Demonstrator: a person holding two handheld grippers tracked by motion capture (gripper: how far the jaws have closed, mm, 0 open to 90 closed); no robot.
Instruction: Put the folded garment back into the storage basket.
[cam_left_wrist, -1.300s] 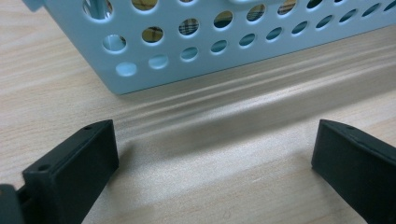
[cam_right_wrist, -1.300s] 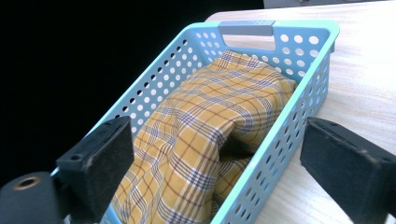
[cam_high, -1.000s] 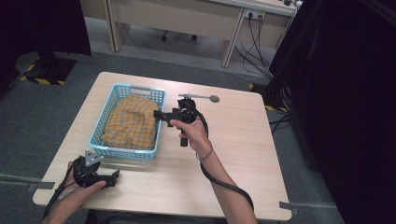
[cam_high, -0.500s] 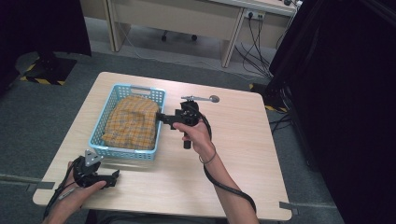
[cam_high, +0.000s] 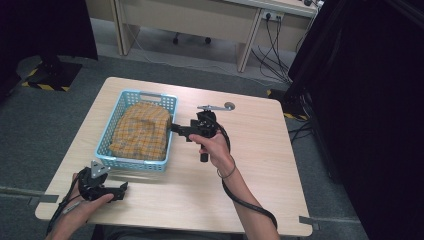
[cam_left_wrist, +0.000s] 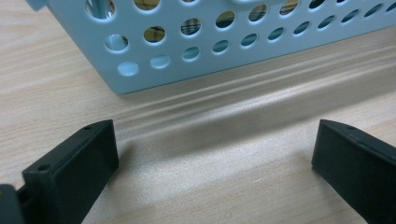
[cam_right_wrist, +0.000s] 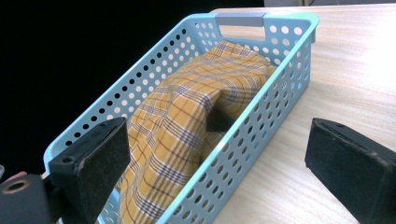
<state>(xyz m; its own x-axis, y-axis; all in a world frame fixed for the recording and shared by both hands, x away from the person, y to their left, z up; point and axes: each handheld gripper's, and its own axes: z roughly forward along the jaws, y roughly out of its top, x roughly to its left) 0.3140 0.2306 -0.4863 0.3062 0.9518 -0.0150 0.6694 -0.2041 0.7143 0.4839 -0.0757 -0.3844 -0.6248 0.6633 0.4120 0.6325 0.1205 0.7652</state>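
Right gripper (cam_high: 176, 128), jaws spread wide, hangs at the blue basket's (cam_high: 168, 102) right rim, lined up on the yellow plaid cloth (cam_high: 140, 131) bunched inside. Left gripper (cam_high: 121, 188) sits spread too, parked near the surface's front-left corner.

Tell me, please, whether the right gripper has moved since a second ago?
Barely. The right gripper stays at the blue basket's right wall, jaws open; the hand behind it has edged slightly away from the person.
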